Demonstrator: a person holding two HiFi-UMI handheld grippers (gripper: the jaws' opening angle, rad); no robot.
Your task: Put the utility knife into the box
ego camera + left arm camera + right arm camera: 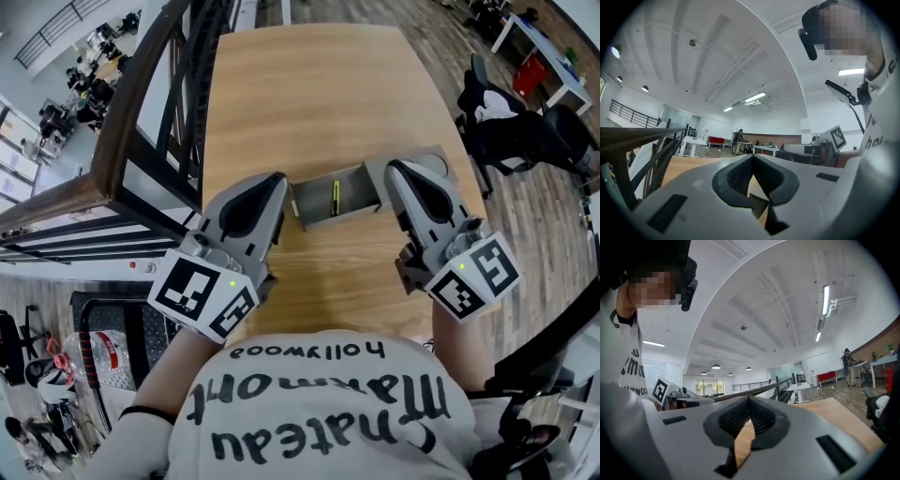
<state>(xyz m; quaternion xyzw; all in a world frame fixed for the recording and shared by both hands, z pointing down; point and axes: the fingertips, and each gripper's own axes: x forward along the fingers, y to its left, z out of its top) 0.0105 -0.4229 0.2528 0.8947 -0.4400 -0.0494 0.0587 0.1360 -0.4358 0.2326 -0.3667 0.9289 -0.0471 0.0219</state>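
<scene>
Flanking the box (314, 199) at the table's (319, 84) near end, both grippers sit idle. L gripper (277, 180): jaws closed, tips meeting, nothing betw. them. R gripper (395, 171): same, closed & empty. Knife (335, 195) lies lengthwise inside the box, clear of both jaws. Assessment: placement step looks complete; no grasp in hand. Next move, if any: draw back w/o nudging the box. Grey panel (437, 159) by the R gripper may be a lid; cannot confirm.
</scene>
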